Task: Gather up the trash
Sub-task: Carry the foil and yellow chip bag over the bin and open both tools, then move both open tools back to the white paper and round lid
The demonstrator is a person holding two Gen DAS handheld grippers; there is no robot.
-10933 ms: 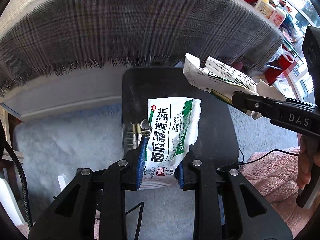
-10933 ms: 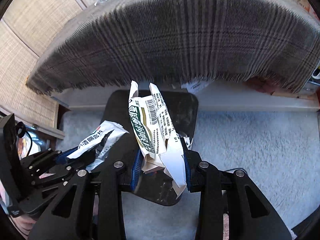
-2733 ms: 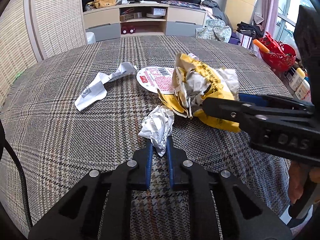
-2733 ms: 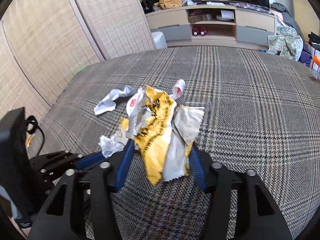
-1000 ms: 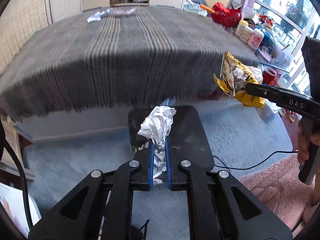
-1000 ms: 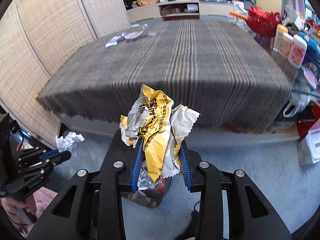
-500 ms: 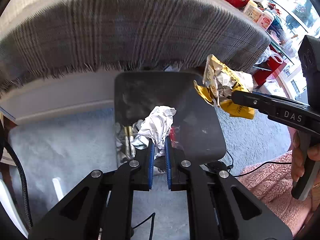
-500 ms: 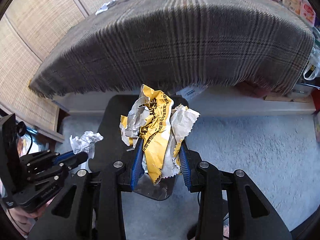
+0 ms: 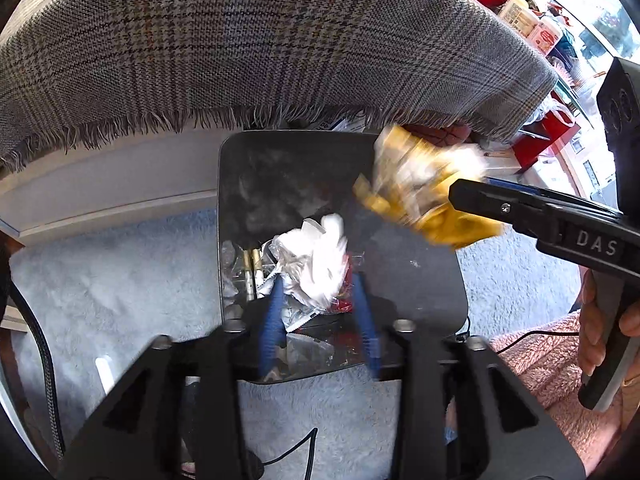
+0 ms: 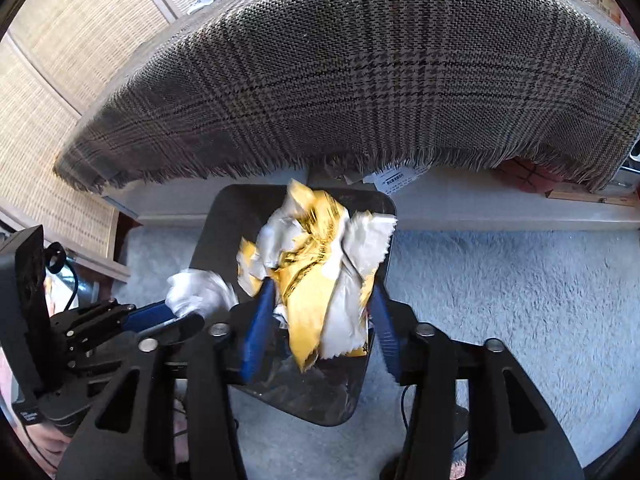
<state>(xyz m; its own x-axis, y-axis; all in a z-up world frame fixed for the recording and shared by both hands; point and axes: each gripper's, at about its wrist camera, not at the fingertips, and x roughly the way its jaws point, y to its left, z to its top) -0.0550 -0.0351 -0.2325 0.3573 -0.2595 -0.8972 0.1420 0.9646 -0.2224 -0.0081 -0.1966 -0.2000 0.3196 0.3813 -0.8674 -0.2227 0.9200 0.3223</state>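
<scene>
A black trash bin [image 9: 420, 292] stands on the floor below the table edge; it also shows in the right wrist view [image 10: 224, 216]. My left gripper [image 9: 316, 300] is open above the bin, and a blurred white crumpled wrapper [image 9: 316, 264] sits between its spread blue fingers, seemingly loose. My right gripper [image 10: 320, 320] is open too, with a blurred yellow and silver wrapper [image 10: 316, 264] between its fingers, over the bin. That wrapper shows in the left wrist view [image 9: 420, 196], and the white one in the right wrist view [image 10: 196, 292].
A table with a fringed grey plaid cloth [image 9: 260, 40] overhangs the bin. A pale blue fluffy rug [image 10: 500, 288] covers the floor. A pink fluffy fabric [image 9: 560, 360] lies at right, with red containers [image 9: 548, 136] beyond. Woven wall panels [image 10: 60, 60] stand at left.
Both grippers have opened over the bin within the last half second. The white wrapper and the yellow wrapper are now blurred and loose between the spread fingers.
</scene>
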